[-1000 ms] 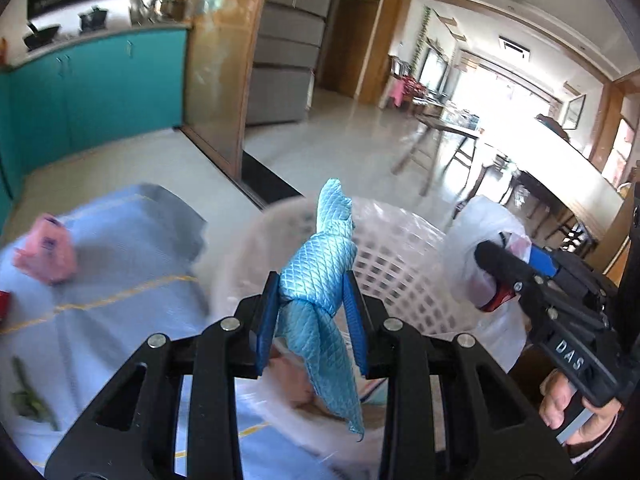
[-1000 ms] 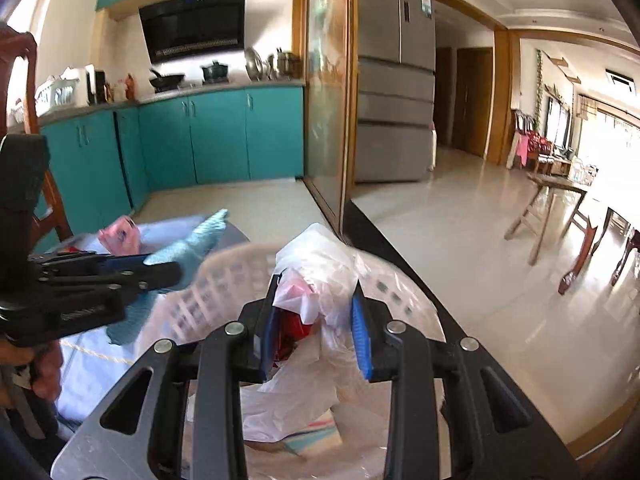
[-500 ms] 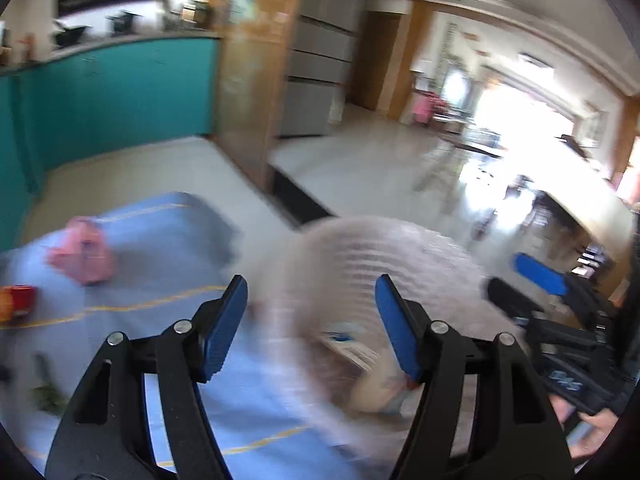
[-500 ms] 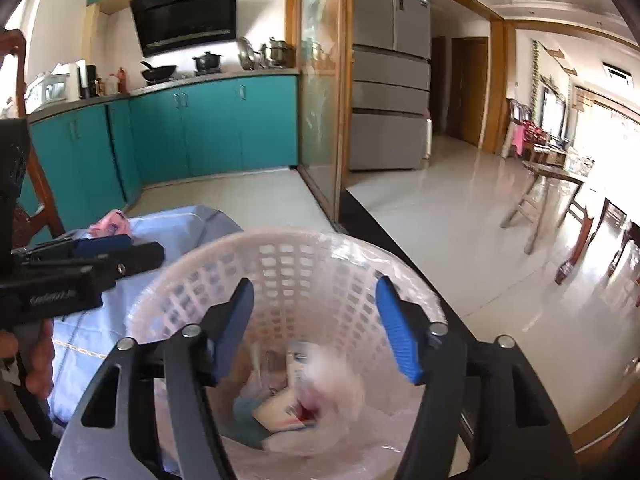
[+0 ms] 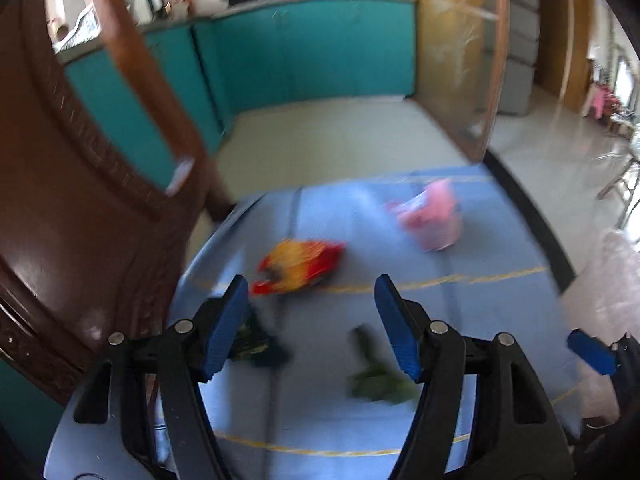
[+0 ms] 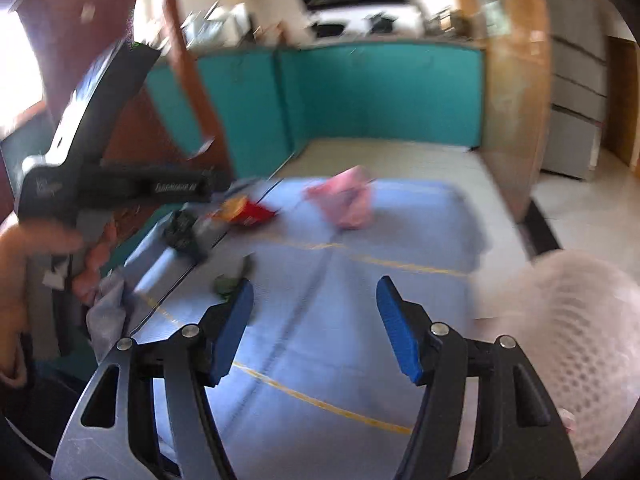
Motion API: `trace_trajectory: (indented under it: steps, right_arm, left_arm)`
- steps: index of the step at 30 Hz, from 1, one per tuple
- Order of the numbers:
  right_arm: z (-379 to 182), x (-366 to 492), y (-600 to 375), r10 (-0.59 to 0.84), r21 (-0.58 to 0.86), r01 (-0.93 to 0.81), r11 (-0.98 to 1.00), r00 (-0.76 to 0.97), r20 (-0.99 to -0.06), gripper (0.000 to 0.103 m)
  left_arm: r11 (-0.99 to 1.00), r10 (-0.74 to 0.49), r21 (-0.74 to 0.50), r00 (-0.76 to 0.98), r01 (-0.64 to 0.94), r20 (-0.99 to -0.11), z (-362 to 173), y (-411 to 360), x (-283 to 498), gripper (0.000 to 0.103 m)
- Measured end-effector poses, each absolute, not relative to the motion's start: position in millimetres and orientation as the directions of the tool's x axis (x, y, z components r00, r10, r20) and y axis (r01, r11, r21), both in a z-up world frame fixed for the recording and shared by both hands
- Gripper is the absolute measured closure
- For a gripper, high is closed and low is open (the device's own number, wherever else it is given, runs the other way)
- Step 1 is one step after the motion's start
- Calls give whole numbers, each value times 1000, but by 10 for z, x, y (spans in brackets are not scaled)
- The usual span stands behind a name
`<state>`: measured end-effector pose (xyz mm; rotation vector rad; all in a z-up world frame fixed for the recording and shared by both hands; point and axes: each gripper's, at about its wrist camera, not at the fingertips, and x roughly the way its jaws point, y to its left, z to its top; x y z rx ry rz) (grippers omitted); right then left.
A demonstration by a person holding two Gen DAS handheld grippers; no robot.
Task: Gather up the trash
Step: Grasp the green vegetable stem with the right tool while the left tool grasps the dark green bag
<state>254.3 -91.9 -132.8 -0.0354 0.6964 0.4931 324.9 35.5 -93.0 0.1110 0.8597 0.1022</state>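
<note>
Trash is scattered over the blue-covered table (image 5: 460,320), and both tools are seen with jaws standing wide and nothing between them, the jaws having just been opening. Nearest the left tool (image 5: 310,326) lies a green leafy scrap (image 5: 378,380), limp and light by the look of it; it is best pinched at its bunched middle, its narrow end pointing away from the camera. Just left of it a dark crumpled wrapper (image 5: 260,344) is partly hidden behind the left jaw, too blurred for its lie to be told. Further off, a red and yellow snack bag (image 5: 298,266) lies flat, its long axis running left to right; thin, crinkly and slippery film is judged, so a raised edge should be taken. Farthest, a pink plastic bag (image 5: 432,218) sits bunched upright, soft and easily gathered at its top. Beside the right tool (image 6: 314,326), a white mesh basket (image 6: 576,320) stands at the table's right edge.
</note>
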Motion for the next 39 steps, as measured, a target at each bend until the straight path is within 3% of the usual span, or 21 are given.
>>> trace_trajectory:
  steps: [7,12,14,16,18,22,28,39]
  right_arm:
    - [-1656,2796,-363,442,123,-514,849,564,-697,40]
    - [-1793,2954,-165,422,110,-520,847,531,-735,40]
    - [-1837,2992,-128,416,109,-522,846,519,-747,42]
    - [-1879,2998,-73,404,100,-522,847,510,-759,50]
    - [-1877,2999,-57,418,109,-536,837,498,-760,67]
    - [-1867,2960,-102,414,114,-522,845,504,-758,85]
    - [-1661,2853,-343,412,121,-486,866,553,-724,87]
    - [-1377,2585,-1034,320,100,-355,929,641,-698,87]
  left_arm:
    - [985,142,170,555,-2,-820,-1367,577,3354,36]
    - [982,166,190,548,-11,-820,-1483,645,3392,38]
    - [980,174,198,547,-15,-819,-1507,660,3422,44]
    - [974,204,227,547,-26,-812,-1518,671,3417,59]
    - [972,216,233,553,-42,-804,-1498,707,3405,69]
    - [977,202,204,554,-58,-808,-1475,793,3392,88]
    - [993,99,116,588,-9,-803,-1302,751,3171,99]
    - [959,-211,-37,613,283,-761,-1062,301,2632,99]
